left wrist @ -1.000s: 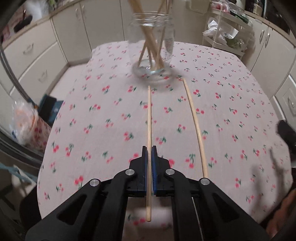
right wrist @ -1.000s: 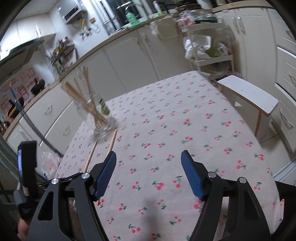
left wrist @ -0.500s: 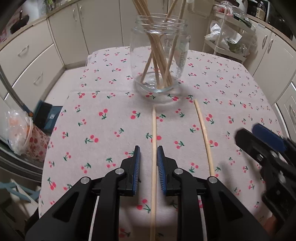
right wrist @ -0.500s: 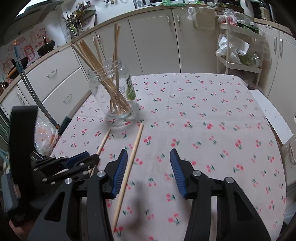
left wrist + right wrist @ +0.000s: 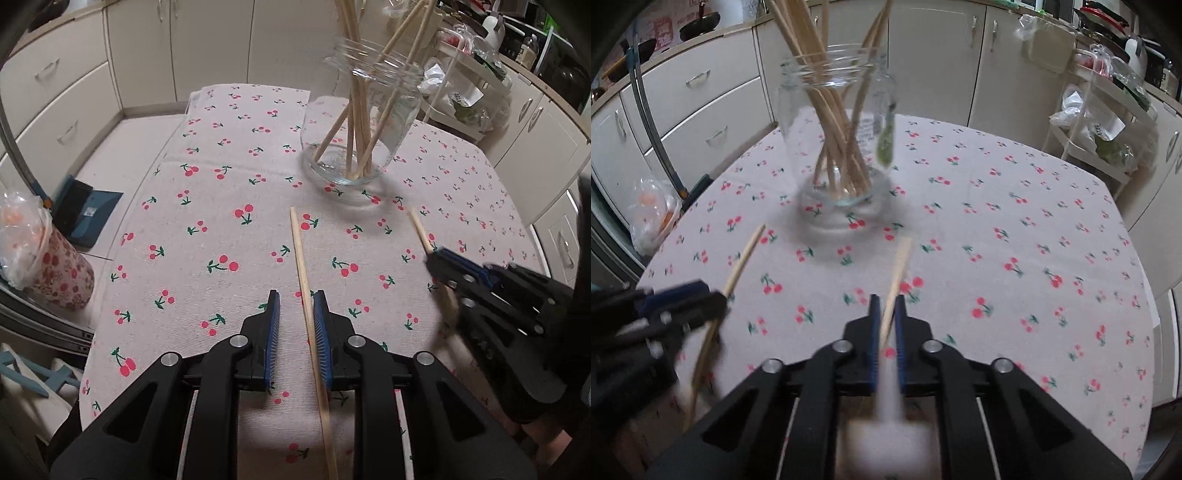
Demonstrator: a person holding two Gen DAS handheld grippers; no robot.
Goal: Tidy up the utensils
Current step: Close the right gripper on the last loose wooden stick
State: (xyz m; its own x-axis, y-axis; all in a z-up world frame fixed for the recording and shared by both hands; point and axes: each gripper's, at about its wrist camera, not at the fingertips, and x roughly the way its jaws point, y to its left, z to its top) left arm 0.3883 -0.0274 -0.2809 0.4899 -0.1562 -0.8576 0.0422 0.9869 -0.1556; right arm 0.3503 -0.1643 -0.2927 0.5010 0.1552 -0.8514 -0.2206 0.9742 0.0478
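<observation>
1. The left gripper tilts steeply down over the near table, jaws spread a little around the left chopstick, which lies loose beside the right pad.
2. The right gripper, equally steep, has just been closing and pinches the right chopstick.
3. Farther off stands the glass jar of chopsticks.

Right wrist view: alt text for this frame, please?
The right hand-held gripper is shut on a thin wooden chopstick above a cherry-print tablecloth. Ahead stands a clear glass jar of chopsticks; at left, the left hand-held gripper straddles another chopstick.
</observation>
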